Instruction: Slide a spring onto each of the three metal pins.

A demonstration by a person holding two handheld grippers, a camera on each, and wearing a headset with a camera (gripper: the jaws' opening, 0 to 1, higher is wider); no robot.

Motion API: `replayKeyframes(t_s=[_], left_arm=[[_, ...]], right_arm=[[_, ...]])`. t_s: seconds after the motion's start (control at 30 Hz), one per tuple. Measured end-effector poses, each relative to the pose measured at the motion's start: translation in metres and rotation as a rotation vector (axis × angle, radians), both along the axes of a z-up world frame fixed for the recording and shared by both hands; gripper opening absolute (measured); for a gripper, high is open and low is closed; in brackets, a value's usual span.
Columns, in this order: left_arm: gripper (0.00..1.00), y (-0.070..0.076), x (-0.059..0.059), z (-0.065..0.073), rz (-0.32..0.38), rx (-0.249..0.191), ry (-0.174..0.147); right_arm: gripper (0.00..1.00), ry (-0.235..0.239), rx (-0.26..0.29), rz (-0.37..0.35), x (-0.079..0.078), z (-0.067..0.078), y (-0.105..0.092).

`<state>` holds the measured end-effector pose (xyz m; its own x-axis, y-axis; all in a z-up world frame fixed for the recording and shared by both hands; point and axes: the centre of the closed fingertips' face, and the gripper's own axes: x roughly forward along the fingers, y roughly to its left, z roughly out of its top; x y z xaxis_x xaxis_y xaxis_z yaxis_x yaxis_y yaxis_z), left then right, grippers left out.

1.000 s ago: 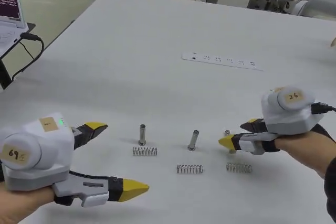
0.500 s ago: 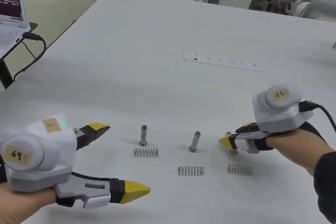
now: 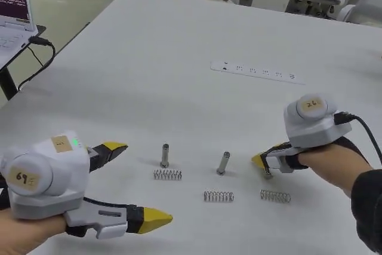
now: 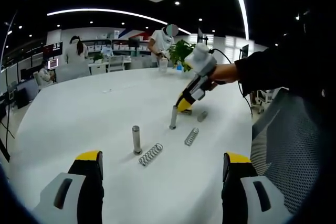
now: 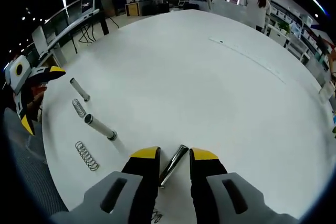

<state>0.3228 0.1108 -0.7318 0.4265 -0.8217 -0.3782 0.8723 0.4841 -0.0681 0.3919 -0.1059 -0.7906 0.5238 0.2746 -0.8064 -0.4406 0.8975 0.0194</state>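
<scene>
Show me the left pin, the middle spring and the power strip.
Left pin point(image 3: 165, 154), head view, middle of its shaft.
Middle spring point(image 3: 218, 196), head view, centre coils.
Power strip point(image 3: 258, 73), head view, middle of its top.

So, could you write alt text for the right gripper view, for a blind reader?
The yellow-tipped jaws of the right gripper straddle a metal pin on a white table, not closed on it. Further left in the view are two more pins, each with a spring lying beside it, and the left gripper, jaws open.
</scene>
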Motion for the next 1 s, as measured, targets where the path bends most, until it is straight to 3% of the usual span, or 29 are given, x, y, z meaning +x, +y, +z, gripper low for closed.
replayKeyframes(t_s=[0.47, 1.0], left_arm=[[0.92, -0.0004, -0.0005, -0.0007, -0.001, 0.000, 0.002], [0.91, -0.0006, -0.0007, -0.0009, 0.001, -0.002, 0.003]], right_arm=[[0.15, 0.036, 0.007, -0.047, 0.0008, -0.0043, 0.0006], [0.07, 0.020, -0.026, -0.037, 0.0029, -0.0037, 0.0005]])
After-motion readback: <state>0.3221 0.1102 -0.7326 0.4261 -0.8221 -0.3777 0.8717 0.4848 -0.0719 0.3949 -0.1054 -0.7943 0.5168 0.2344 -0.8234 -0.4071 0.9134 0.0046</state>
